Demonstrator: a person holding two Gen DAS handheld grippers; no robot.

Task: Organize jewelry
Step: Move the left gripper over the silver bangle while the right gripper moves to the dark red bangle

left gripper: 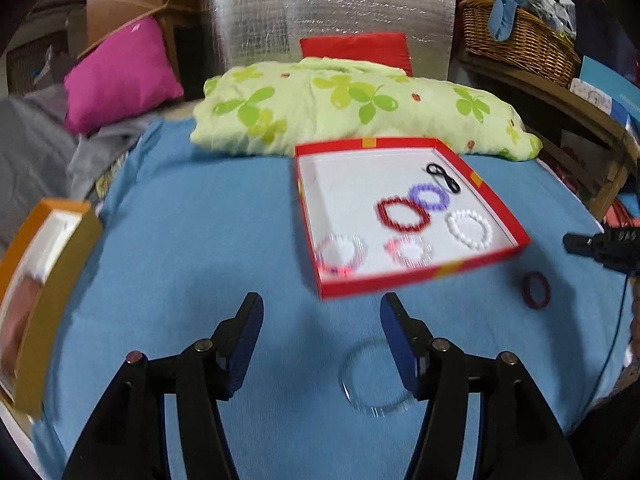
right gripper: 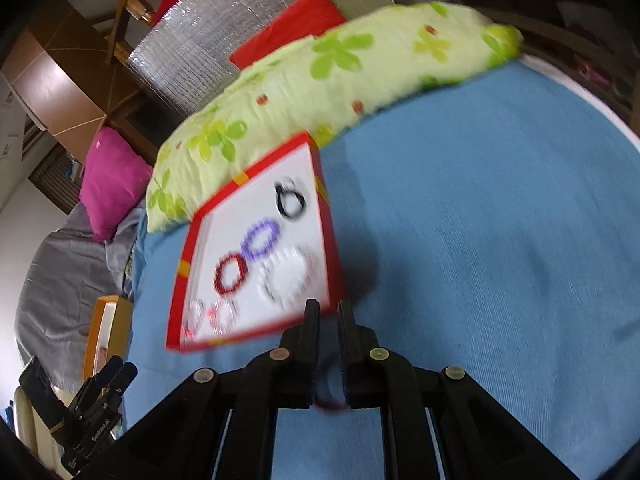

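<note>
So, going left to right in the left wrist view: an orange-rimmed box (left gripper: 52, 276) sits at nine o'clock on the blue sheet (left gripper: 180, 240), its contents too blurred to name. The left gripper (left gripper: 322, 316) hangs at six o'clock, its jaws parted with nothing between them. A clear bangle (left gripper: 376, 380) lies loose on the sheet beside its right finger (left gripper: 404, 352), at about five o'clock.

Past centre, toward one o'clock, the red box (left gripper: 420, 278) holds six pieces: two pale pinkish bracelets (left gripper: 340, 254) along its near edge, a red bracelet (left gripper: 404, 212), a purple one (left gripper: 430, 197), a white pearl one (left gripper: 470, 228), and a black loop (left gripper: 442, 176) at the far side.

At three o'clock a dark red bracelet (left gripper: 536, 290) hangs below the right gripper (right gripper: 329, 310). In the right wrist view that gripper's jaws are pinched nearly together on this bracelet, which shows blurred behind its fingers (right gripper: 310, 360) at six o'clock, near the box's closest corner.

Judging by this, most of the sorting is done. What seems left is dropping the dark red bracelet into the red box and collecting the clear bangle; the left gripper looks placed for that.
</note>
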